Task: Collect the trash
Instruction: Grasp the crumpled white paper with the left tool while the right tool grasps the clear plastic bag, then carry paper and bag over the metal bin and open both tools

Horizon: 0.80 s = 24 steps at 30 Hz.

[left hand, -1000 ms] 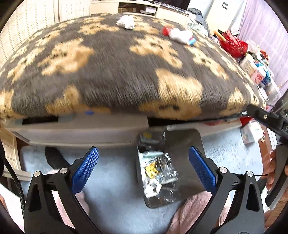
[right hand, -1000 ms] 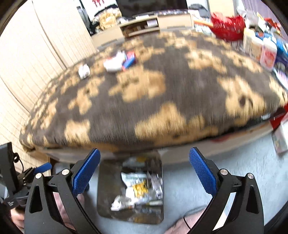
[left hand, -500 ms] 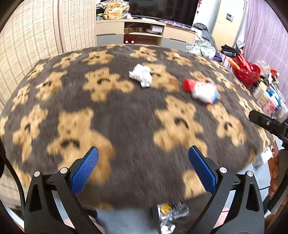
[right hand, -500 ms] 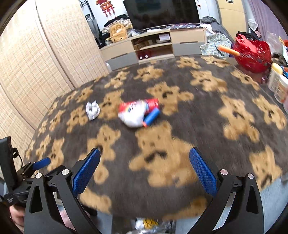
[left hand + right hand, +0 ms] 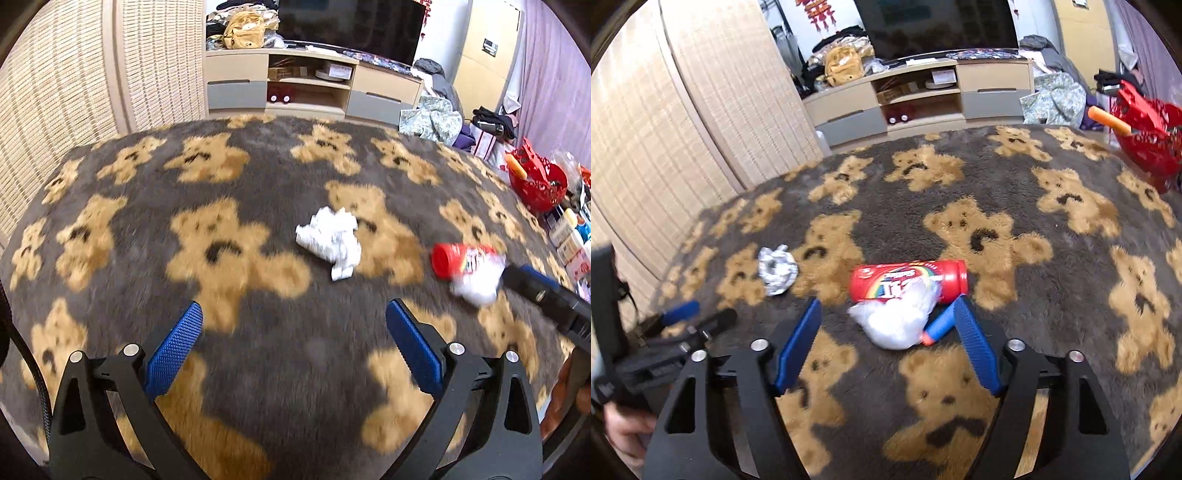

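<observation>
Left gripper: your blue-padded jaws stand wide apart with nothing between them, hovering over the grey fleece blanket with tan teddy bears.
Crumpled white paper wad: it lies on the blanket ahead of your left gripper, slightly right of its centre line and apart from both pads.
Right gripper: your jaws are parted, with nothing clamped.
Red cylindrical candy tube with a rainbow label: it lies on its side just ahead of your right fingertips.
Clear crumpled plastic bag: it rests against the tube, between your right pads.
Blue foam dart with an orange tip: it lies beside the bag, at your right pad; contact is unclear.
</observation>
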Available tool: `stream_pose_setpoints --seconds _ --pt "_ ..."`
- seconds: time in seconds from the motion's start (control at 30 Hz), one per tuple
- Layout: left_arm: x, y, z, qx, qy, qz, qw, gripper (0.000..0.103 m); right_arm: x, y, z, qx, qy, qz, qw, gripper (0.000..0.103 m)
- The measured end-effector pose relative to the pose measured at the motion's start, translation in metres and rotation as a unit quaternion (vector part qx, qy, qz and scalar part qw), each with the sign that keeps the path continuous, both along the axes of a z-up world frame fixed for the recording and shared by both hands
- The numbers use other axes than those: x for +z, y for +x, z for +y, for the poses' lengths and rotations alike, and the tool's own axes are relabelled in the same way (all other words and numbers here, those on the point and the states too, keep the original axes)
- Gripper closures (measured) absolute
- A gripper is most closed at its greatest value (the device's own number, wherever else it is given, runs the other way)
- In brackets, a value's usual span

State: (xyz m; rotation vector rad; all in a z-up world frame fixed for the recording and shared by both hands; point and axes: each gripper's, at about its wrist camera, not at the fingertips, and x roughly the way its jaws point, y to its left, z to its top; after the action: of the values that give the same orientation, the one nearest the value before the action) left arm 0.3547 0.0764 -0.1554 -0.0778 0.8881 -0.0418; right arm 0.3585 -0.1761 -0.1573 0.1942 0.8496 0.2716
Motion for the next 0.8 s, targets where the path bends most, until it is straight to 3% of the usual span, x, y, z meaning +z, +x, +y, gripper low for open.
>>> stream_pose_setpoints --seconds 0.1,0.37,0.43,0.47,0.5,0.63,0.8 --pt "-0.002 0.018 -0.004 -0.008 0.0 -0.004 1.0 0.017 -0.01 0.008 0.003 0.004 -0.005 0.008 1.0 0.04" --pt "-0.016 0.058 -0.014 -0.022 0.002 0.004 0.9997 0.026 -0.03 0.019 0.014 0.024 -0.014 0.019 0.999 0.044" --pt "-0.023 0.065 -0.018 -0.027 0.007 0.015 0.9995 0.044 -0.034 0.02 0.015 0.026 -0.015 0.023 0.999 0.059" --pt "-0.026 0.066 -0.02 -0.031 0.008 0.021 0.9993 0.055 -0.036 0.02 0.015 0.025 -0.018 0.024 0.999 0.063" --pt "-0.028 0.067 -0.022 -0.035 0.008 0.025 0.999 0.06 -0.037 0.02 0.015 0.023 -0.022 0.023 0.999 0.065" --pt "-0.032 0.063 -0.031 -0.05 0.02 0.026 0.9982 0.071 -0.033 0.014 0.014 0.023 -0.029 0.014 0.999 0.07" --pt "-0.023 0.046 -0.035 -0.053 0.018 0.022 0.9982 0.076 -0.022 0.0 0.013 0.027 -0.044 0.001 0.999 0.074"
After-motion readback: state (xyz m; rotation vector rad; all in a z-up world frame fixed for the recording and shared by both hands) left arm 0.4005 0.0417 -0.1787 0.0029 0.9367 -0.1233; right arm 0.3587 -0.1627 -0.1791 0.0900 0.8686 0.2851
